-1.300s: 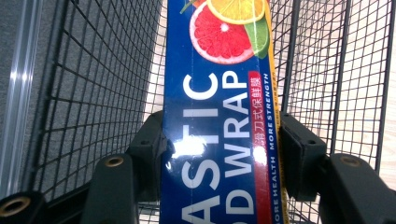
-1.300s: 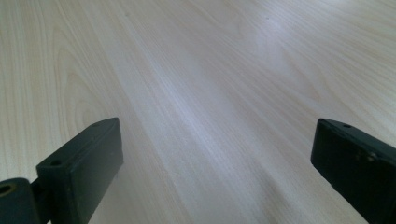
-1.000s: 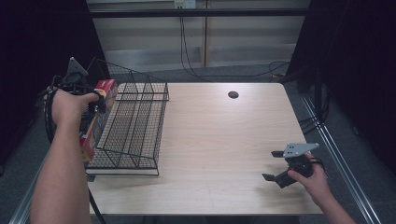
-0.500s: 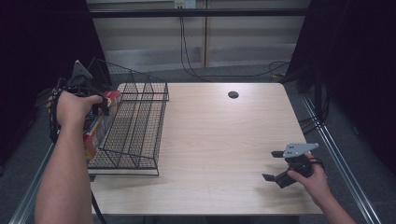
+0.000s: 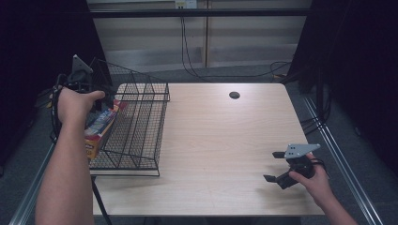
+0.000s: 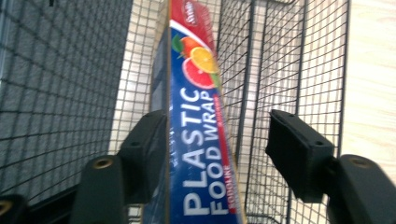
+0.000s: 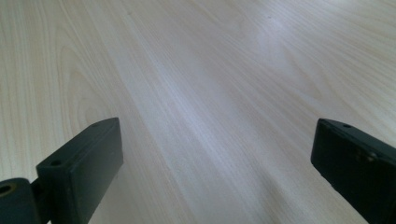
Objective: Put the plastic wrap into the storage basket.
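The long blue and red box (image 6: 198, 140) has big white letters that say "PLASTIC FOOD WRAP". A smaller red word runs beside them, but it is too blurry to read. A small white word near the far end is too blurry too.

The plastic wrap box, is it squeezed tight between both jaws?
No, the plastic wrap box touches just one jaw of the left hand-held gripper; a gap separates the other.
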